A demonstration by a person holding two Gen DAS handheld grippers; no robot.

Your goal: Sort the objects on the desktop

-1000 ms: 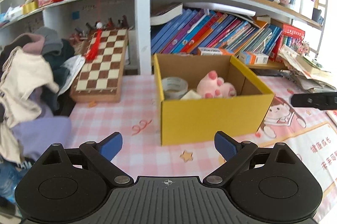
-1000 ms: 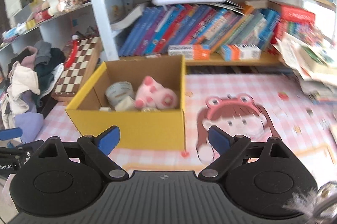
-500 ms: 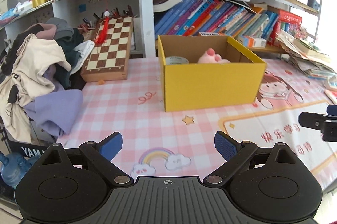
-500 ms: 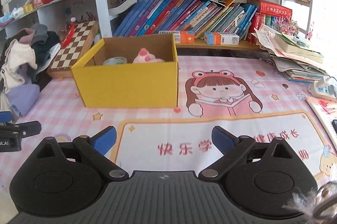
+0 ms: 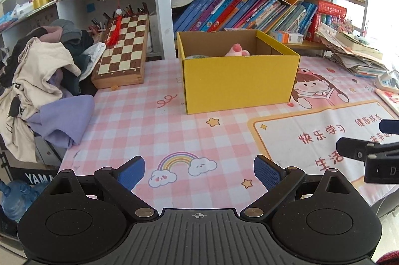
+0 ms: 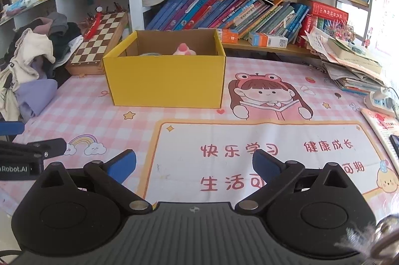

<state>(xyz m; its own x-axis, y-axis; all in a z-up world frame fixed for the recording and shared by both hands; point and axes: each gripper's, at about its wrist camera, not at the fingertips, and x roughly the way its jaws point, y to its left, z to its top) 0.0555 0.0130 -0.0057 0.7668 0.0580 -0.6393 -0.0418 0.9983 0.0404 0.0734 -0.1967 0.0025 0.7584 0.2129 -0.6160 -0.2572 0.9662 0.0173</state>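
Observation:
A yellow cardboard box [image 5: 239,82] stands on the pink checked table mat [image 5: 154,130], open at the top; it also shows in the right wrist view [image 6: 164,80]. Inside it a pink plush paw [image 5: 237,50] and the rim of a tape roll [image 5: 197,57] peek over the wall. My left gripper [image 5: 199,171] is open and empty, low over the mat's near edge, well short of the box. My right gripper [image 6: 194,162] is open and empty over the printed panel of the mat [image 6: 249,152]. The right gripper's finger shows at the right of the left wrist view [image 5: 361,152].
A chessboard box [image 5: 122,58] leans against the shelf at the back left. A heap of clothes [image 5: 42,85] lies at the left edge. Books [image 5: 249,13] fill the shelf behind the box. A stack of papers [image 6: 349,65] and a power strip [image 6: 379,100] sit at the right.
Both grippers have pulled back from the box toward the near table edge and sunk lower. The box now looks smaller and farther. Both stay open and empty.

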